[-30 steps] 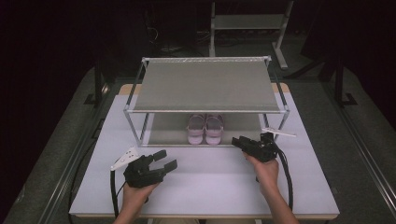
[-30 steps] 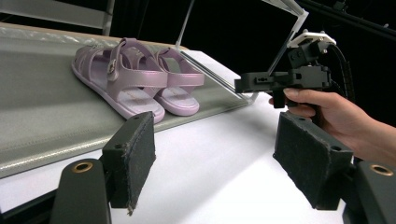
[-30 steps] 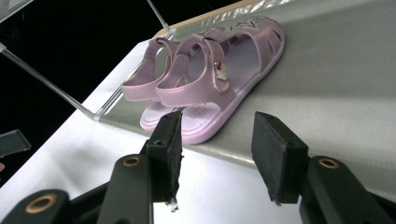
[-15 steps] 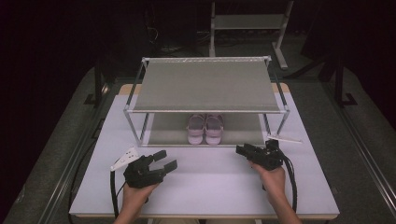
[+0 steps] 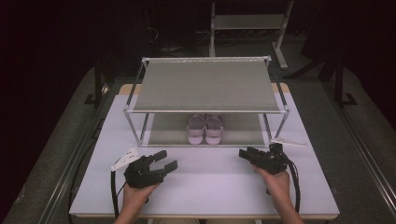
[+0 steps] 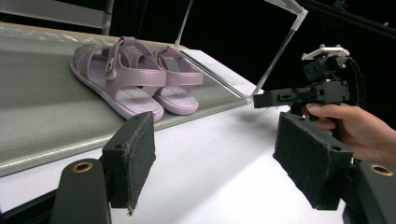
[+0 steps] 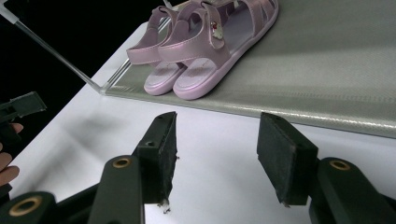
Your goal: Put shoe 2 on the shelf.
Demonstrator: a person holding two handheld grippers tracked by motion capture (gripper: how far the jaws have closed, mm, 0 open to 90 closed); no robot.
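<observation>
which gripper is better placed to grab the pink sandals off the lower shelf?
Marginally the right, though it's close. The right gripper points at the sandals on the lower shelf, jaws open and empty, just been opening. The left gripper is open too, angled rightward, a bit farther back.

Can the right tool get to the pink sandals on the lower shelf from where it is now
Probably yes. The right tool is open and empty, and bare table lies between it and the pink sandals; the shelf's front stands open.

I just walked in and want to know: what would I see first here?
A pair of shiny lilac strappy sandals sits side by side on the grey bottom shelf of a metal-framed rack. On the white table before it, two hands hold black tongs, left and right, both open and empty.
</observation>
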